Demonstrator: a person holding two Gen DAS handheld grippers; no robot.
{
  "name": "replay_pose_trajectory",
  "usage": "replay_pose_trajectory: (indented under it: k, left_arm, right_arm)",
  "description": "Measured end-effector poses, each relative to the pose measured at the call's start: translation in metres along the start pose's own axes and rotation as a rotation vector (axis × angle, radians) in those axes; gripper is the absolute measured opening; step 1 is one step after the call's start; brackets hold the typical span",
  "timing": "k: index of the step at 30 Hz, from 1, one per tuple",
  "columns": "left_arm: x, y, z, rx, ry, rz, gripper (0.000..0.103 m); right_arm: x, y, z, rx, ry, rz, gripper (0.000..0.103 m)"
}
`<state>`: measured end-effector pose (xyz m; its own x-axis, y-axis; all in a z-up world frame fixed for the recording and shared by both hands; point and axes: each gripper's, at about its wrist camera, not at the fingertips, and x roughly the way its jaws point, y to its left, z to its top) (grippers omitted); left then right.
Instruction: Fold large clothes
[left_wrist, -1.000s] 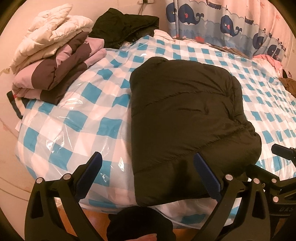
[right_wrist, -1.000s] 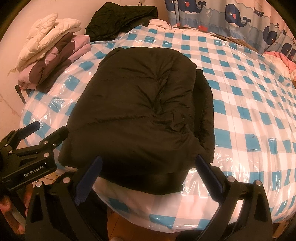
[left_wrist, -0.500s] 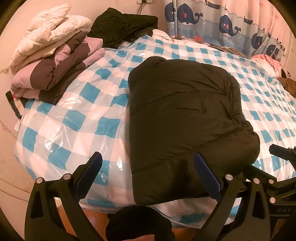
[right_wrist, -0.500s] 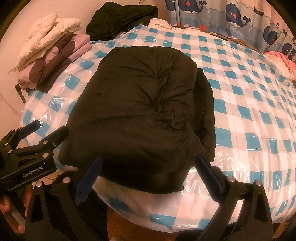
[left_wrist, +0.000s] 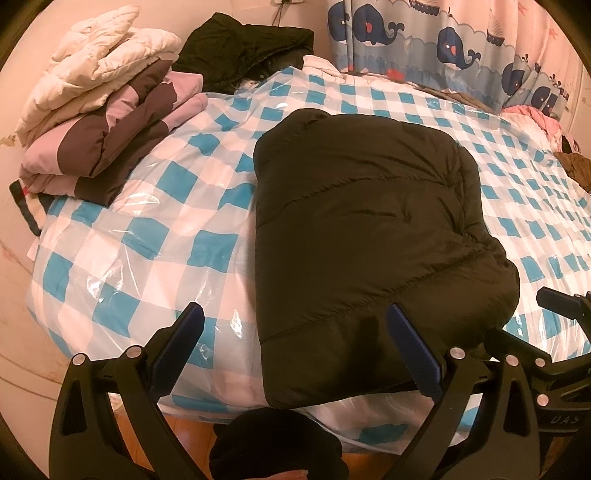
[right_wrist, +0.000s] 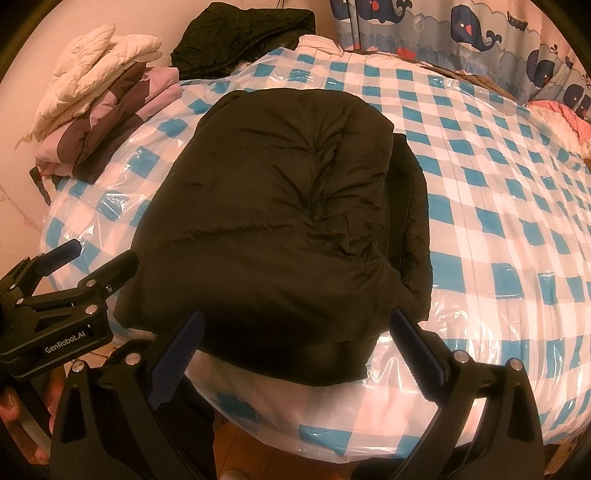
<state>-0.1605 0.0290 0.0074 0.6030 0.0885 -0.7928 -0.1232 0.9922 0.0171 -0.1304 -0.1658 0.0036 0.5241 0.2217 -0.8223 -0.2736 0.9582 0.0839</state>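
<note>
A black puffer jacket (left_wrist: 362, 236) lies folded into a thick block on the blue-and-white checked bed (left_wrist: 177, 236); it also shows in the right wrist view (right_wrist: 280, 221). My left gripper (left_wrist: 293, 332) is open and empty, hovering above the jacket's near left corner at the bed's front edge. My right gripper (right_wrist: 293, 339) is open and empty above the jacket's near edge. The right gripper shows at the right of the left wrist view (left_wrist: 561, 306), and the left gripper at the left of the right wrist view (right_wrist: 70, 266).
A stack of folded jackets (left_wrist: 99, 122), white on top of pink and brown, sits at the bed's far left corner. Another black garment (left_wrist: 243, 48) lies against the back wall. A whale-print curtain (left_wrist: 443, 40) hangs behind. Pink clothes (left_wrist: 532, 114) lie far right. Wooden floor shows below.
Both grippers have drifted slightly; the jacket sits a little lower and closer in both views. The jacket itself has not moved and both grippers stay open.
</note>
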Motion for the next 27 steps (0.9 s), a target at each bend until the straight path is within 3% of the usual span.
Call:
replay_pose_trajectory:
  k: [17,19,21,22,27]
  left_arm:
    - [0.003,-0.002,-0.001,-0.004,0.004,-0.010,0.095]
    - [0.005,-0.002,-0.002,-0.012,0.008,-0.045,0.095]
    - [0.006,0.004,-0.003,-0.044,-0.016,-0.151,0.095]
    - [0.005,0.004,-0.002,-0.044,-0.029,-0.161,0.095]
    - [-0.002,-0.005,-0.001,-0.003,-0.071,-0.078,0.095]
  right_arm:
    - [0.007,-0.003,-0.007,0.002,0.007,0.010,0.096]
    - [0.008,-0.006,-0.005,0.003,0.009,0.013,0.096]
    - [0.010,-0.008,-0.006,0.008,0.014,0.015,0.096]
    - [0.011,-0.011,-0.005,0.010,0.017,0.017,0.096]
    - [0.006,-0.025,-0.004,0.033,0.004,0.024,0.096]
